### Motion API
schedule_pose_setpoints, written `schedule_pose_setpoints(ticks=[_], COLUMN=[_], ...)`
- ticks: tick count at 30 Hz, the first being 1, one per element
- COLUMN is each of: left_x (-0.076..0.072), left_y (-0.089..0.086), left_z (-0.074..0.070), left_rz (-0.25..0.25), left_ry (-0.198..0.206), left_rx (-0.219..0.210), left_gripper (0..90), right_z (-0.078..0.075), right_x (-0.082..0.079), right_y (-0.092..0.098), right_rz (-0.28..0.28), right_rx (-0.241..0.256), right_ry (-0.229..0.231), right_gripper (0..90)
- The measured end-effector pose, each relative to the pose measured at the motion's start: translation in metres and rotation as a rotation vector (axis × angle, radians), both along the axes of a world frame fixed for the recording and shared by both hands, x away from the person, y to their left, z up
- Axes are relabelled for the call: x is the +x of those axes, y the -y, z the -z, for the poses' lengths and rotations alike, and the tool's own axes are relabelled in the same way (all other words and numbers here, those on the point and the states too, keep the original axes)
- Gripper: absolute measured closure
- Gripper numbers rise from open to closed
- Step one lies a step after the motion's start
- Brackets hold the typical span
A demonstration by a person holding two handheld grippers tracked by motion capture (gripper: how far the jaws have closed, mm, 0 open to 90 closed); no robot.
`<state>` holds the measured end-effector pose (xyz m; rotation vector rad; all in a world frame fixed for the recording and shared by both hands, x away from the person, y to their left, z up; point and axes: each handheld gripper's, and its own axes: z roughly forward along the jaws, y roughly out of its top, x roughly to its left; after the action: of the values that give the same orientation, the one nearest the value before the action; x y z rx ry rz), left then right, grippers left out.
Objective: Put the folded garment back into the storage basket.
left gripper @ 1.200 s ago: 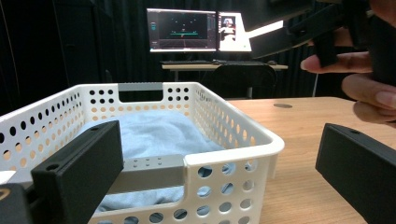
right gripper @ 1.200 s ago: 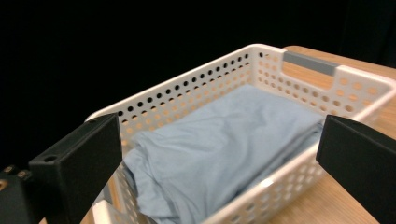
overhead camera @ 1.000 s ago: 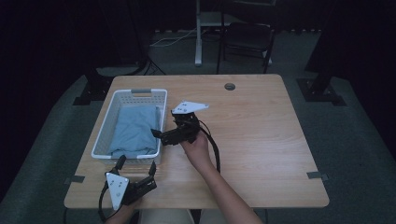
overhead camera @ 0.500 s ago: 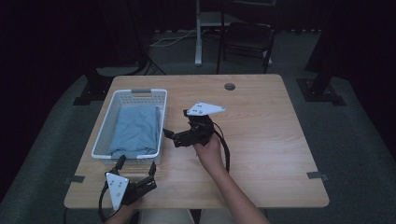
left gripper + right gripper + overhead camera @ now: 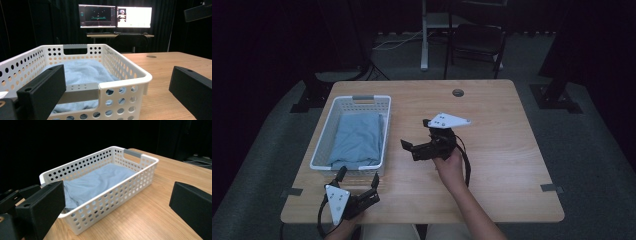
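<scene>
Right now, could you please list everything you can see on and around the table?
basket: one, white with holes and grey handles, on the left part of the table.
cloth: one, light blue, lying folded inside the basket.
table: one, light wood, with a round grey cable hole near its far edge.
chair: one, dark, on the floor beyond the table.
monitors: two, lit, on a desk in the background.
left gripper: one, black, jaws open, at the near edge by the basket's near end.
right gripper: one, black, jaws open, mid-table, pointing toward the basket.
</scene>
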<state>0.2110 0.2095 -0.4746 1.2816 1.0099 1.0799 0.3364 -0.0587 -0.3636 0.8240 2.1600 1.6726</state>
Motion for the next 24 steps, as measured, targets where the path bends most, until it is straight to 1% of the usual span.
schedule_pose_setpoints(ticks=[5,8,9,12,15,17,19,21,22,24], left_x=[0.0,0.0,0.0,0.0,0.0,0.0,0.0,0.0,0.0,0.0], left_y=[0.0,0.0,0.0,0.0,0.0,0.0,0.0,0.0,0.0,0.0], left_z=[0.0,0.0,0.0,0.0,0.0,0.0,0.0,0.0,0.0,0.0], left_rz=[0.0,0.0,0.0,0.0,0.0,0.0,0.0,0.0,0.0,0.0], left_ry=[0.001,0.0,0.0,0.001,0.002,0.002,0.001,0.002,0.001,0.001], left_rx=[0.0,0.0,0.0,-0.001,-0.001,-0.001,-0.001,-0.001,-0.001,0.0], left_gripper=[2.1,2.1,2.1,2.1,2.1,2.1,2.1,2.2,2.1,2.1], right_z=[0.001,0.002,0.002,0.002,0.002,0.003,0.005,0.007,0.008,0.009], right_x=[-0.003,-0.007,-0.008,-0.01,-0.014,-0.017,-0.019,-0.021,-0.021,-0.024], right_y=[0.013,0.021,0.023,0.029,0.036,0.042,0.049,0.058,0.063,0.073], right_rz=[0.024,0.039,0.032,0.039,0.054,0.084,0.086,0.106,0.107,0.127], right_rx=[0.008,0.002,0.004,-0.006,-0.008,-0.023,-0.032,-0.039,-0.038,-0.033], right_ry=[0.003,0.008,0.003,0.005,0.004,0.009,0.005,0.004,0.001,-0.002], right_gripper=[0.3,0.3,0.3,0.3,0.3,0.3,0.3,0.3,0.3,0.3])
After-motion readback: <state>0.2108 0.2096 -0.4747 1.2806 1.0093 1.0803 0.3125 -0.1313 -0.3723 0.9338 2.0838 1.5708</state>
